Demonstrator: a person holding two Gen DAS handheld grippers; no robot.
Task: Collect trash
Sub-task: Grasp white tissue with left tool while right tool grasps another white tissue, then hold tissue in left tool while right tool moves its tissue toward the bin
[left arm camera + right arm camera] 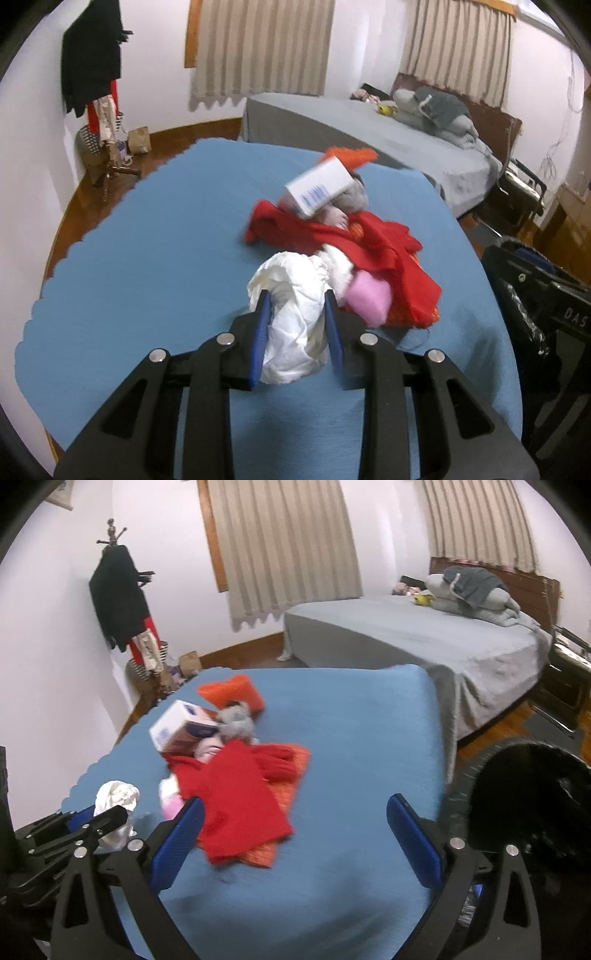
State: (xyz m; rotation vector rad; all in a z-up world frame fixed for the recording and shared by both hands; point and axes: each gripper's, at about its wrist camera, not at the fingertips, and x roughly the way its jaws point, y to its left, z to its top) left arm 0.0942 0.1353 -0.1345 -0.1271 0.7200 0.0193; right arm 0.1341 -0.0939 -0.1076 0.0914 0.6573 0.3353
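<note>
My left gripper (295,299) is shut on a crumpled white paper wad (291,306), held just above the blue table cover (147,240). The wad also shows in the right wrist view (116,797), between the left gripper's fingers (110,818). My right gripper (295,808) is open and empty over the blue cover (351,738), near a red cloth (236,794). A white and blue box (317,190) lies tilted on the clothes pile; it also shows in the right wrist view (183,729).
The pile holds a red cloth (354,247), an orange cloth (232,692), a pink item (369,299) and a grey soft toy (236,720). A black bin (528,801) stands at the right. A grey bed (406,635) and a coat rack (118,598) stand behind.
</note>
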